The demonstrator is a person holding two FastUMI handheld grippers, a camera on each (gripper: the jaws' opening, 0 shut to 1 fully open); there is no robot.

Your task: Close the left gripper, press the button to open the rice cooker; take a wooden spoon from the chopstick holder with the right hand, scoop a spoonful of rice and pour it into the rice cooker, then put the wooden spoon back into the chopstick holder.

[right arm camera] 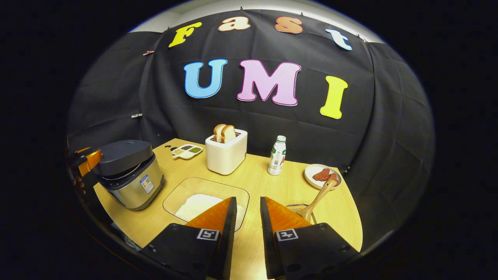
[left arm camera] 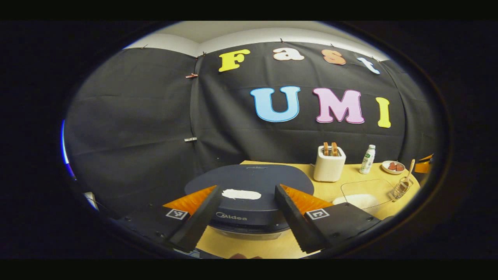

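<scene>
Yellow table [right arm camera: 272, 182] holds the lidded rice cooker [left arm camera: 249, 194] near its edge — both grippers' jaws spread, gripping nothing.

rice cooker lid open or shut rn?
Shut. The lid sits flat on the cooker body; the left gripper, open, hovers over it.

1. Left tool [left arm camera: 249, 198]: fingers apart, rice cooker [left arm camera: 249, 194] lid directly ahead, blocking forward travel at that height.
2. Ahead-right of it: toaster [left arm camera: 329, 163], bottle [left arm camera: 367, 158] along the wall.
3. Right tool [right arm camera: 248, 217]: bare surface [right arm camera: 256, 182] straight ahead.
4. Rice tray [right arm camera: 206, 202] just left of it; wooden spoon [right arm camera: 317, 200] in chopstick holder [right arm camera: 301, 208] just right.
</scene>
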